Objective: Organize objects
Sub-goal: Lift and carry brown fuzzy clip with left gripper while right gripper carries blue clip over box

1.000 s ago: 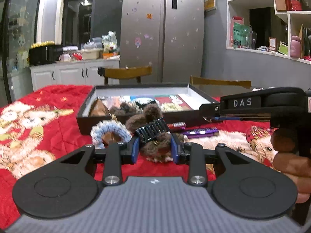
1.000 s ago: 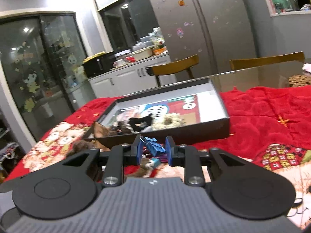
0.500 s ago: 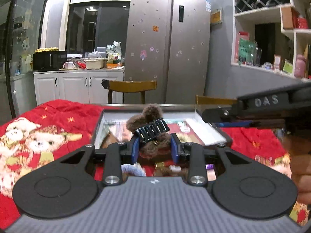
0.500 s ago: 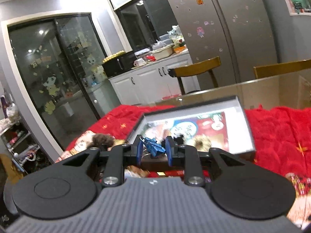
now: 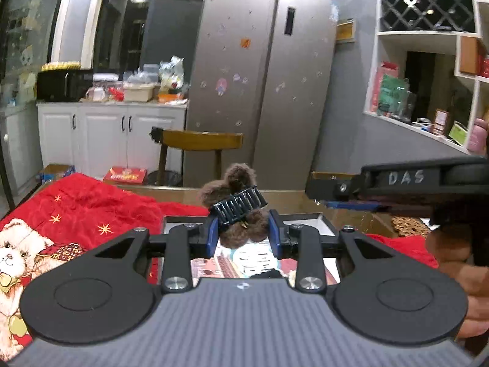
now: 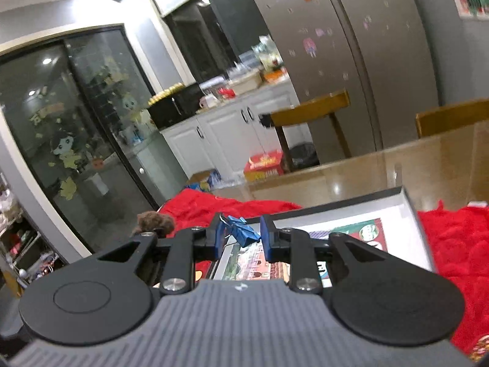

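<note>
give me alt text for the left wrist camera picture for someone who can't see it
The left gripper holds a brown furry hair clip above an open box on a red blanket. The right gripper reaches in from the right.

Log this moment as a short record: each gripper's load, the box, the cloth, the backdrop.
left gripper: shut on brown furry hair clip with black toothed claw
right gripper: shut on small blue clip
box: dark shallow tray, white inner rim, printed lining, below both grippers
cloth: red with gold stars and a bear print, under the box
backdrop: grey refrigerator, wooden chair, white cabinets
</note>
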The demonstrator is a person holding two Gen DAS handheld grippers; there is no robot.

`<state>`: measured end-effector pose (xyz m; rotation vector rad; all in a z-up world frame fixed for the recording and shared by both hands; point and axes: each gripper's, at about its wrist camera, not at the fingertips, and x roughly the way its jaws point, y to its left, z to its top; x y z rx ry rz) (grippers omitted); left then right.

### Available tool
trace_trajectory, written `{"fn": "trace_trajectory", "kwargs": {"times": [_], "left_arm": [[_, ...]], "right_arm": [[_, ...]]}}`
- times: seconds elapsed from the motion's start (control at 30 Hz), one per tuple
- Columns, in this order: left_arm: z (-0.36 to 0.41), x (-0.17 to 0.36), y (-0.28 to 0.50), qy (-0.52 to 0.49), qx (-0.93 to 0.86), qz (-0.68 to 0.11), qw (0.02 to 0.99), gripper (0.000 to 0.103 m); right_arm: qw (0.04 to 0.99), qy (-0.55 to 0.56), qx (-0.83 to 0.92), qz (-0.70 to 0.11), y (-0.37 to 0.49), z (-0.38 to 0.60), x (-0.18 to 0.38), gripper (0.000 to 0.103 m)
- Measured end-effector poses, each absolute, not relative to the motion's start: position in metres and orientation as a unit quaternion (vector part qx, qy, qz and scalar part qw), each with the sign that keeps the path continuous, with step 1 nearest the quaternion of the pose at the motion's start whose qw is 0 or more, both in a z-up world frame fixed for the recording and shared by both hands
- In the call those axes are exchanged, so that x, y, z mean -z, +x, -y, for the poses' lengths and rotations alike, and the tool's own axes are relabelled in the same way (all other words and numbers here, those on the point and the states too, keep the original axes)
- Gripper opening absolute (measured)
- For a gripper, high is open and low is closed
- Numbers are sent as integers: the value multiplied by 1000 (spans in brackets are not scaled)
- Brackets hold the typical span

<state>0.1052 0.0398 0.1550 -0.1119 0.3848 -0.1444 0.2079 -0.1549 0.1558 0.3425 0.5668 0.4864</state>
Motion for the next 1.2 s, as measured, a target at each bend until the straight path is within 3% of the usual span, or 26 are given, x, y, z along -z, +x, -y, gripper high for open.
{"fn": "trace_trajectory", "kwargs": {"times": [0.33,0.7,1.2], "left_arm": [[-72,-140,163,-82,108,-219,966,38],[-77,-85,205,-62,96,-287,951,38],[-86,-43,232,-60,86,-349,931,38]], "right_arm": [[897,174,-209,-349,269,130,-107,28],[873,176,-202,-407,296,110,-57,28],[862,165,-208,-432,304,107,-37,28]]}}
